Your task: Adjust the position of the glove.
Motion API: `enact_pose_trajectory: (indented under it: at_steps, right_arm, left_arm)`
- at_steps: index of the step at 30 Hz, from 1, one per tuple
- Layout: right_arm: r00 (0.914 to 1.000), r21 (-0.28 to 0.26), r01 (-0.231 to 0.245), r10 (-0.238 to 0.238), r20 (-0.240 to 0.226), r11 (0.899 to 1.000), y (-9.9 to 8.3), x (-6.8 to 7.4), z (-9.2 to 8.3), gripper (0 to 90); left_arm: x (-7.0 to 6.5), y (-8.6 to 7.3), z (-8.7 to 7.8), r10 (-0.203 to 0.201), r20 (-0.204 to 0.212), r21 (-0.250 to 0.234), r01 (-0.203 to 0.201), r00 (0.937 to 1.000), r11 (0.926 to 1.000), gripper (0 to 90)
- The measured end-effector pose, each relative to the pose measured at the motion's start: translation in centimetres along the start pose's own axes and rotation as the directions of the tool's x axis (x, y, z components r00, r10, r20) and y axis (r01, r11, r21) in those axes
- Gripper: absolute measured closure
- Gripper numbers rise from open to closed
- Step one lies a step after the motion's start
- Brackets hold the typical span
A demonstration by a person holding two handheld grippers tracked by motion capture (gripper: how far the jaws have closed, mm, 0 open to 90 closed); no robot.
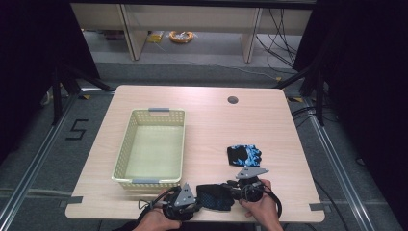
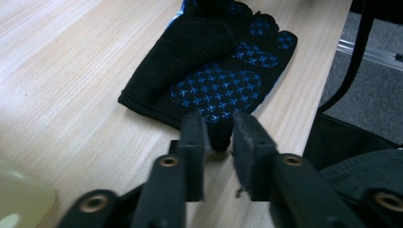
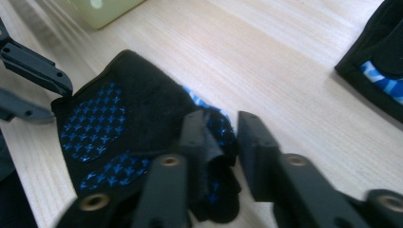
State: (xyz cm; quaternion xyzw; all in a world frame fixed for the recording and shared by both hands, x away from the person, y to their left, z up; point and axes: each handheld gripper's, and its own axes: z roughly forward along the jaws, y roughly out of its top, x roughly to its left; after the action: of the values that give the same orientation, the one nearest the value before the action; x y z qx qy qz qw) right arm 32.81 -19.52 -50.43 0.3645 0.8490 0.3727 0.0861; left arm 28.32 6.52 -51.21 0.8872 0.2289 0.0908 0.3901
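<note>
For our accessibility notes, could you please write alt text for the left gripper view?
A black glove with a blue star-print palm lies flat on a light wooden table near its edge. The left gripper has its two black jaws slightly apart at the glove's near hem, not clamping it. A pale basket corner shows at lower left.

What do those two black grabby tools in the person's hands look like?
Each is a black gripper with two flat, blocky black jaws joined by brass-coloured rivets. The left gripper and the right gripper both carry a grey three-cornered plate on top, and a black cable loops away from each. No sleeves show.
</note>
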Motion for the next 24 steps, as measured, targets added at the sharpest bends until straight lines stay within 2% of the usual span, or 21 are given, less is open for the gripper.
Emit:
enact_pose_trajectory:
  at_steps: [1,3,4,5,6,7,9,10,11,12,13,14,15,16,17,18,19,20,21,23,24]
  right_arm:
    - [1.0,-0.009,0.004,-0.004,0.007,1.0,0.0,-0.1,0.0,65.4]
    - [0.9999,-0.005,-0.009,0.009,0.008,1.0,0.0,0.0,-0.1,62.4]
    - [0.9996,-0.021,-0.001,0.001,0.029,1.0,0.0,-0.1,0.0,57.8]
    - [0.9988,-0.026,0.019,-0.018,0.045,0.999,0.1,-0.3,-0.2,54.5]
    - [0.9988,-0.026,0.019,-0.018,0.045,0.999,0.1,-0.3,-0.2,54.5]
    - [0.9988,-0.054,0.013,-0.01,0.049,0.998,0.3,-0.4,-0.7,50.5]
    - [0.9983,-0.063,0.001,0.003,0.059,0.998,0.4,-0.4,-1.1,48.6]
    - [0.9973,-0.083,0.012,-0.006,0.073,0.996,0.6,-0.7,-1.4,47.2]
    - [0.9944,-0.09,0.019,-0.009,0.105,0.996,0.8,-1.1,-1.9,46.3]
    - [0.9944,-0.09,0.019,-0.009,0.105,0.996,0.8,-1.1,-1.9,46.3]
    - [0.9929,-0.085,0.026,-0.016,0.118,0.996,0.9,-1.2,-2.1,46.6]
    - [0.9885,-0.082,0.054,-0.042,0.145,0.995,1.0,-1.8,-2.3,46.8]
    - [0.9853,-0.085,0.058,-0.043,0.166,0.995,1.1,-2.2,-2.4,46.8]
    - [0.9825,-0.087,0.067,-0.05,0.179,0.994,1.1,-2.8,-2.5,47.0]
    - [0.9828,-0.086,0.045,-0.029,0.182,0.995,1.2,-3.4,-2.6,47.6]
    - [0.9828,-0.086,0.045,-0.029,0.182,0.995,1.2,-3.4,-2.6,47.6]
    - [0.9815,-0.084,0.056,-0.039,0.187,0.995,1.2,-3.8,-2.6,47.6]
    - [0.9804,-0.077,0.048,-0.033,0.194,0.996,1.4,-4.3,-2.6,48.0]
    - [0.9811,-0.084,0.034,-0.018,0.193,0.996,1.5,-4.6,-2.5,48.2]
    - [0.9841,-0.094,0.021,-0.004,0.178,0.995,1.8,-5.6,-2.2,50.1]
    - [0.9841,-0.094,0.021,-0.004,0.178,0.995,1.8,-5.6,-2.2,50.1]
  left_arm:
    - [0.0,0.0,-0.1,0.005,-0.001,0.003,-0.005,1.0,1.0,66.5]
    - [-0.1,0.0,-0.4,-0.014,0.0,-0.005,0.014,0.9999,0.9999,61.2]
    - [-0.1,-0.1,-0.6,-0.031,0.009,-0.009,0.031,0.9995,0.9995,57.2]
    - [-0.1,-0.1,-0.8,-0.025,0.007,-0.008,0.025,0.9997,0.9996,54.0]
    - [-0.1,-0.1,-1.0,-0.031,0.01,-0.016,0.031,0.9995,0.9994,54.0]
    - [0.0,-0.2,-1.5,-0.08,0.01,-0.037,0.081,0.9967,0.9961,45.5]
    - [0.0,-0.3,-1.7,-0.098,0.009,-0.056,0.098,0.9952,0.9936,42.7]
    - [0.2,-0.4,-2.0,-0.084,0.005,-0.045,0.084,0.9965,0.9955,41.7]
    - [0.1,-0.7,-2.3,-0.12,0.01,-0.071,0.12,0.9928,0.9903,39.1]
    - [0.1,-0.7,-2.3,-0.12,0.01,-0.071,0.12,0.9928,0.9903,37.4]
    - [0.5,-0.9,-2.7,-0.092,-0.005,-0.041,0.092,0.9958,0.9949,37.4]
    - [0.4,-1.1,-2.8,-0.128,0.004,-0.05,0.128,0.9917,0.9905,35.0]
    - [0.6,-1.4,-3.0,-0.124,-0.009,-0.039,0.123,0.9923,0.9916,33.7]
    - [0.4,-1.6,-3.0,-0.158,-0.004,-0.06,0.157,0.9874,0.9857,33.0]
    - [0.7,-1.7,-3.2,-0.134,-0.012,-0.046,0.133,0.991,0.9901,31.9]
    - [0.8,-1.8,-3.4,-0.138,-0.009,-0.041,0.138,0.9904,0.9896,31.9]
    - [0.8,-2.0,-3.6,-0.157,-0.003,-0.057,0.157,0.9876,0.986,31.6]
    - [0.9,-2.1,-3.8,-0.148,-0.009,-0.047,0.147,0.989,0.988,31.4]
    - [0.8,-2.2,-3.8,-0.179,0.003,-0.062,0.179,0.9839,0.982,30.8]
    - [1.3,-2.5,-4.3,-0.132,-0.007,-0.037,0.131,0.9913,0.9906,30.0]
    - [1.3,-2.5,-4.3,-0.132,-0.007,-0.037,0.131,0.9913,0.9906,29.8]
